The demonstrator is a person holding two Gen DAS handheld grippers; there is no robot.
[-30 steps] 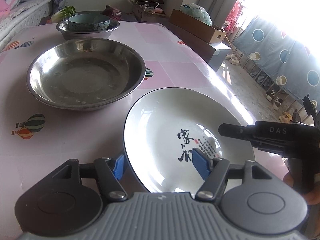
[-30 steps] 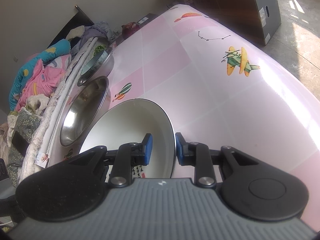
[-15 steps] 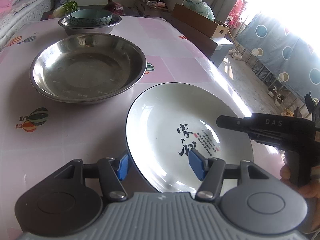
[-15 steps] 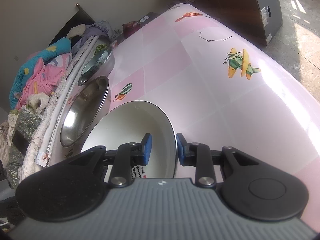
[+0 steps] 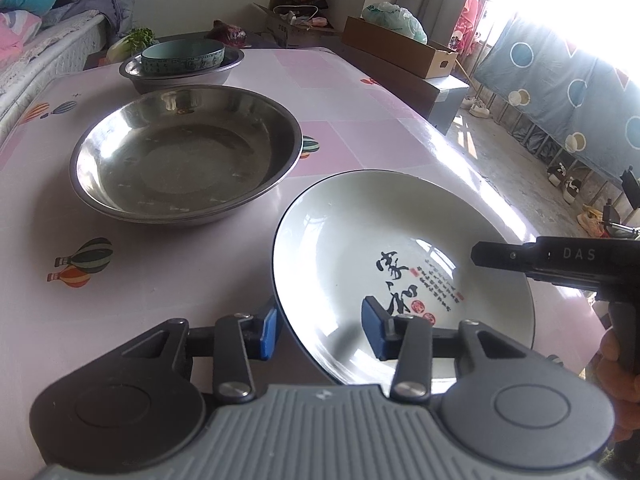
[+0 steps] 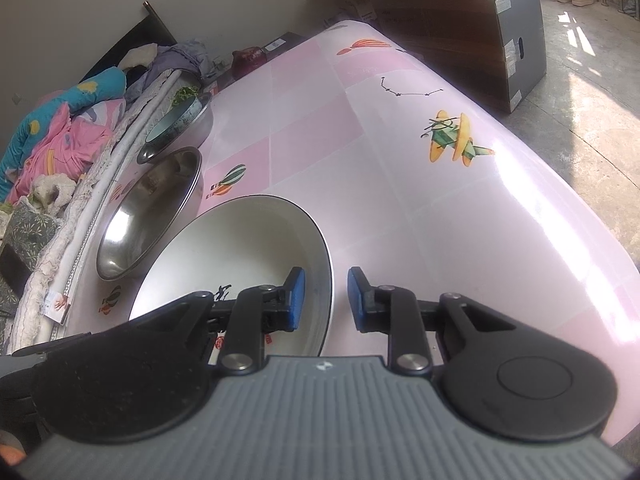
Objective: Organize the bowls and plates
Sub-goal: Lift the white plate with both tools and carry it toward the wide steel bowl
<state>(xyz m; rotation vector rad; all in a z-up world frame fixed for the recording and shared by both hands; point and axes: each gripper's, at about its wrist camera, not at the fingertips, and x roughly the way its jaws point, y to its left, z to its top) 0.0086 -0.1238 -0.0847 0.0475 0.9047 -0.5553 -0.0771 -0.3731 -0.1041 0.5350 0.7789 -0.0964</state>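
Note:
A white plate (image 5: 400, 248) with black calligraphy lies on the pink table, near its front right edge. My left gripper (image 5: 320, 332) straddles the plate's near left rim, one blue pad outside and one inside; the jaws are closing and still stand off the rim. My right gripper (image 6: 326, 300) straddles the opposite rim of the plate (image 6: 240, 248), its jaws closing, with a small gap on each side. A large steel basin (image 5: 184, 152) sits behind the plate. Farther back a teal bowl (image 5: 182, 56) rests in a smaller steel bowl (image 5: 180, 80).
The right tool's black housing (image 5: 568, 258) and a hand (image 5: 620, 368) reach over the plate's right side. Bedding (image 6: 60, 128) runs along the table's left. Cardboard boxes (image 5: 400, 52) stand past the far corner. The table (image 6: 440, 220) drops to bare floor on the right.
My left gripper's jaws have narrowed around the plate's near rim. The right gripper's pads stay about where they were on the opposite rim. The plate has not moved.

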